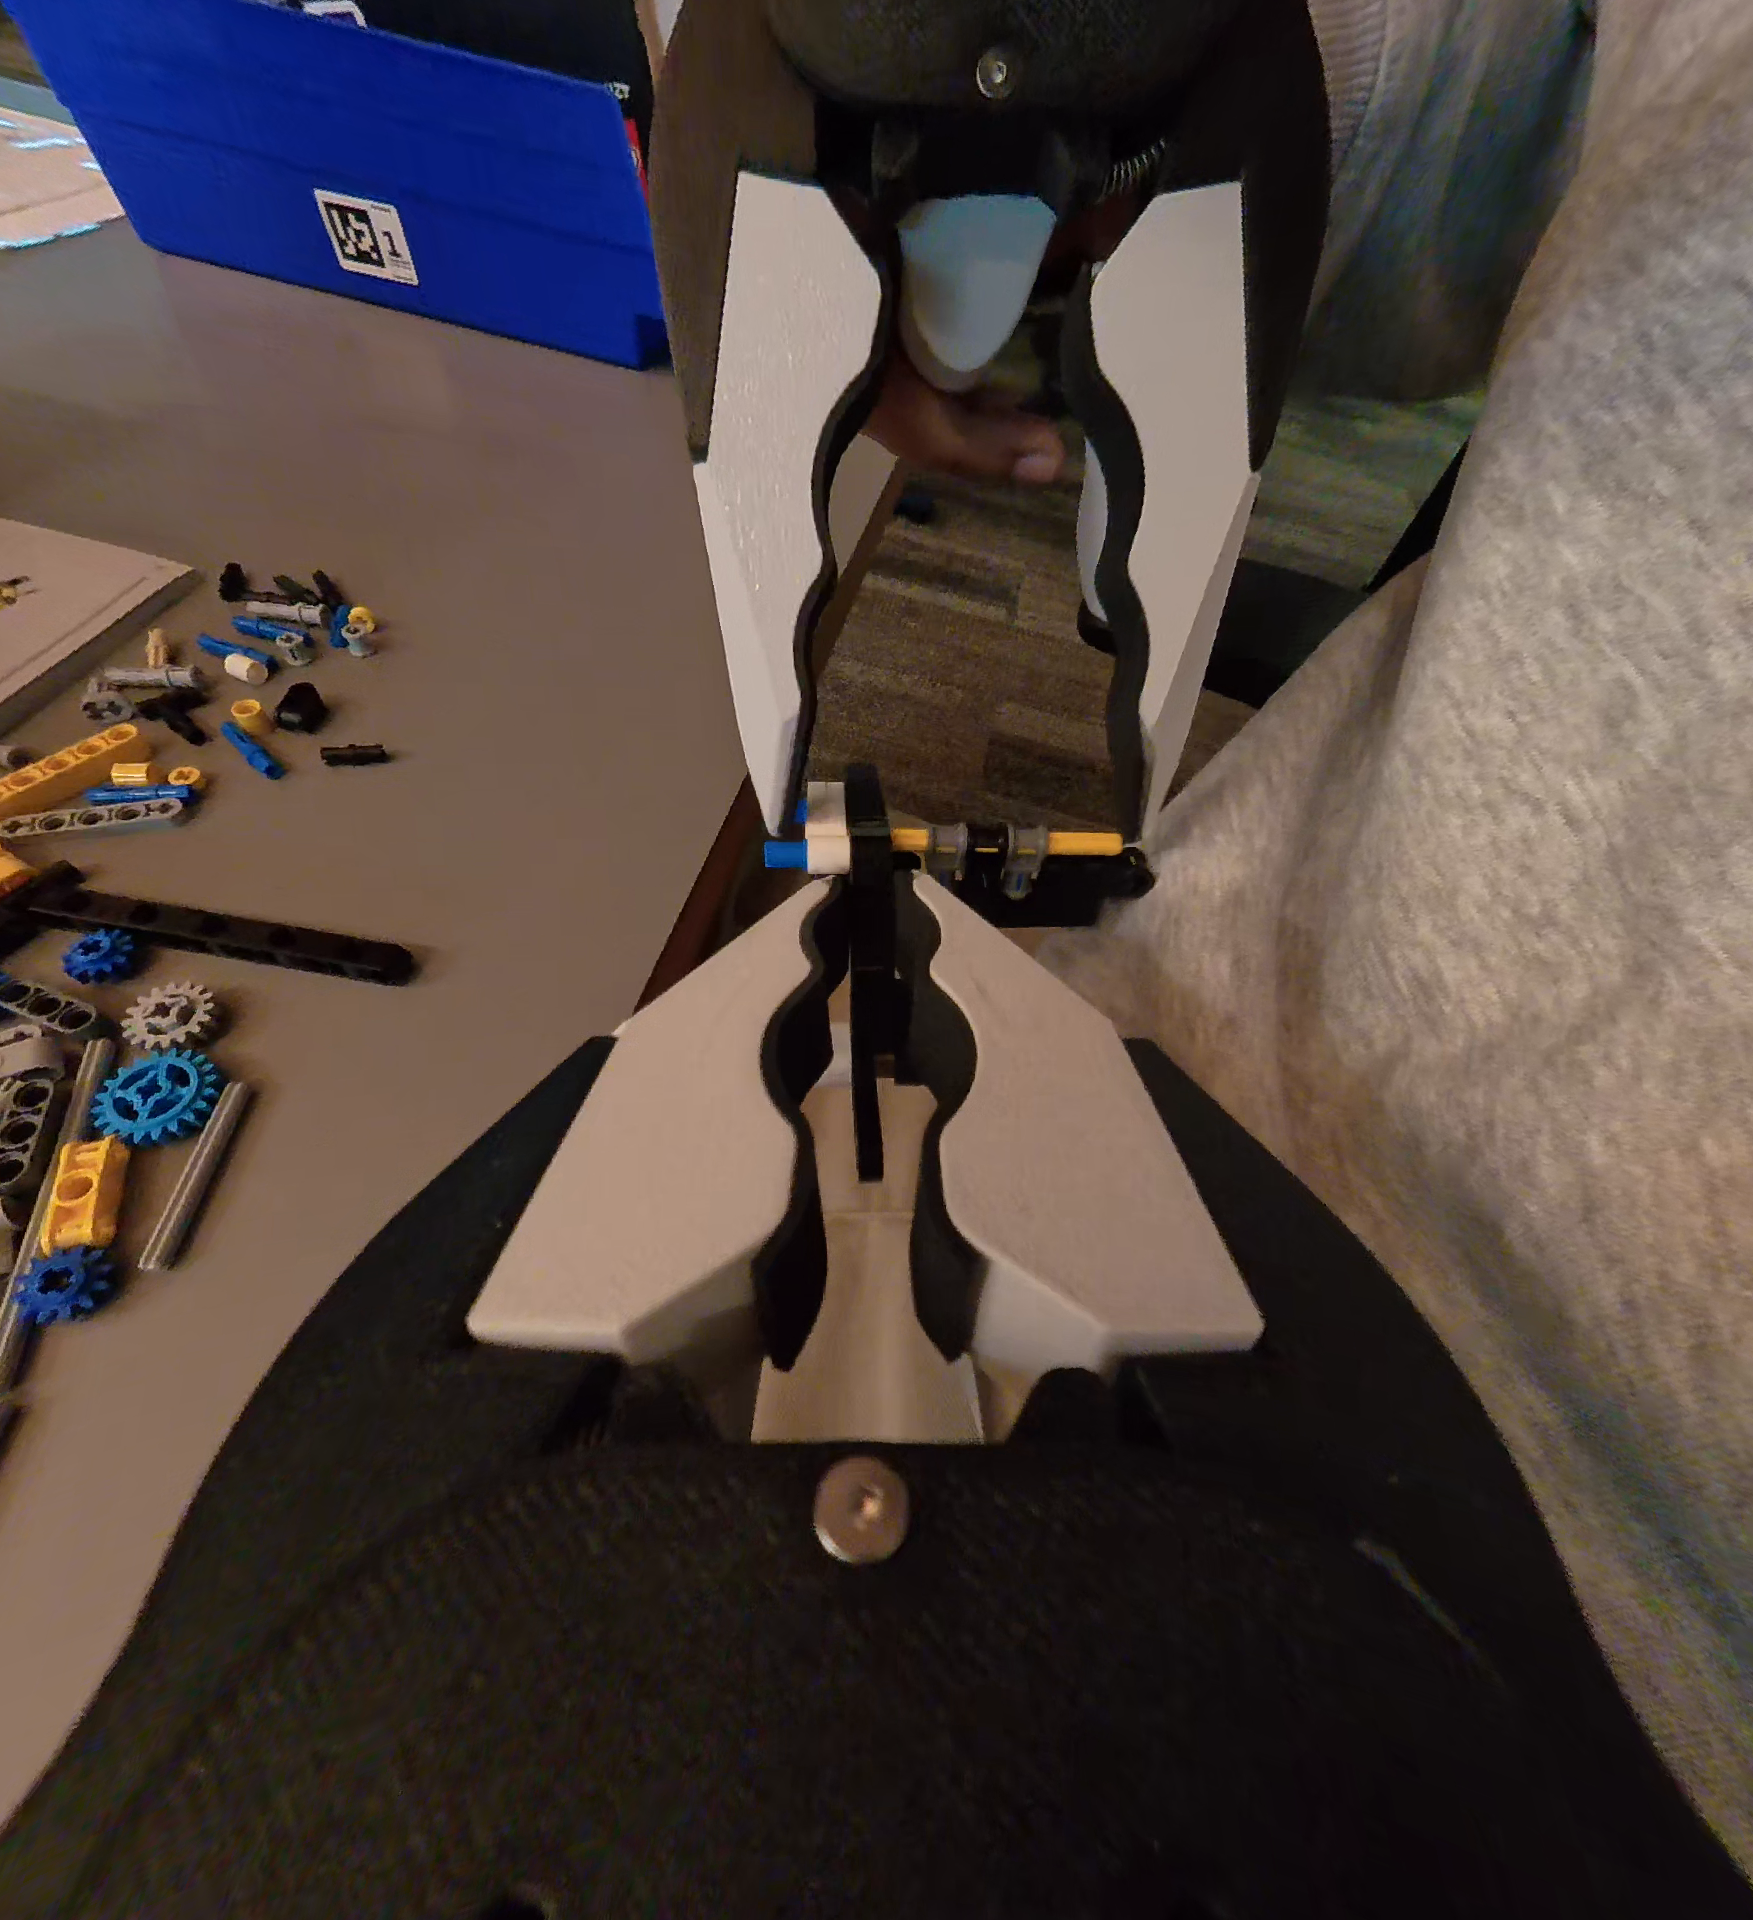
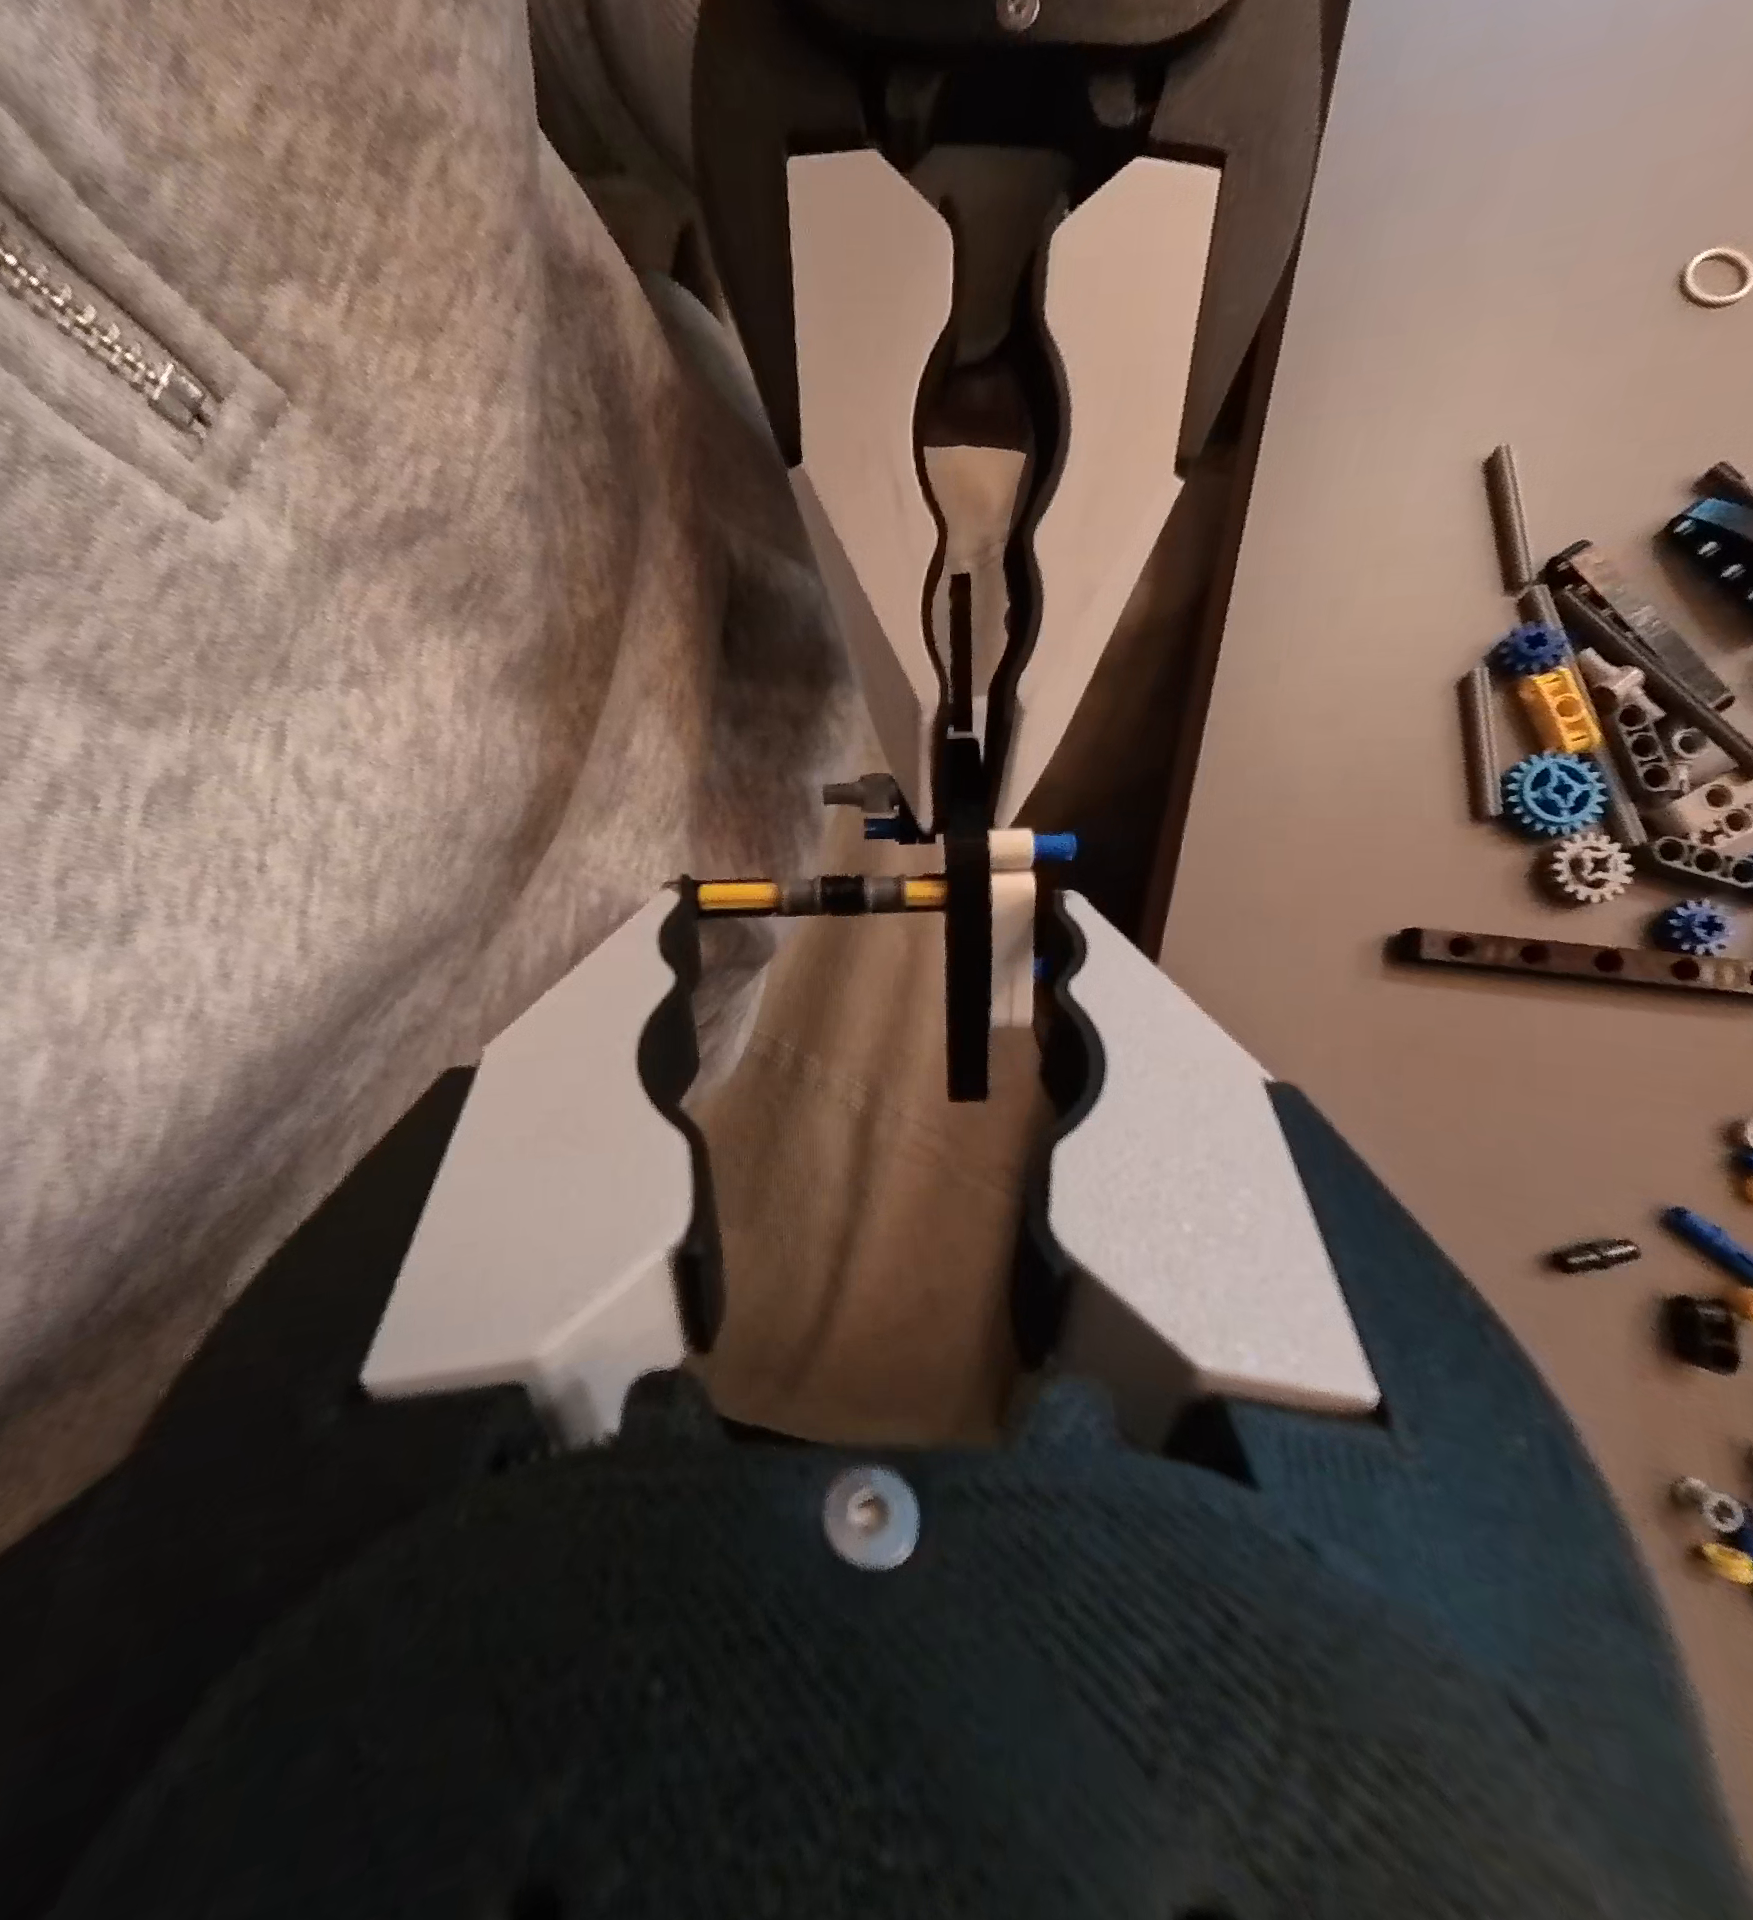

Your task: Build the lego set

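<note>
While crosswise, yellow axle between grippers.

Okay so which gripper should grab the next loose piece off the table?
Probably the right gripper: its fingers stand apart around the yellow axle, gripping nothing, while the left gripper is clamped on the black beam carrying the assembly.

The right gripper has its fingers wide apart. Between the fingertips is the lego assembly: a black beam stands upright near the right finger, and a yellow axle goes across to the left fingertip. The left gripper comes from opposite, closed on the beam's far end. Loose parts lie on the table, right of the fingers
</note>
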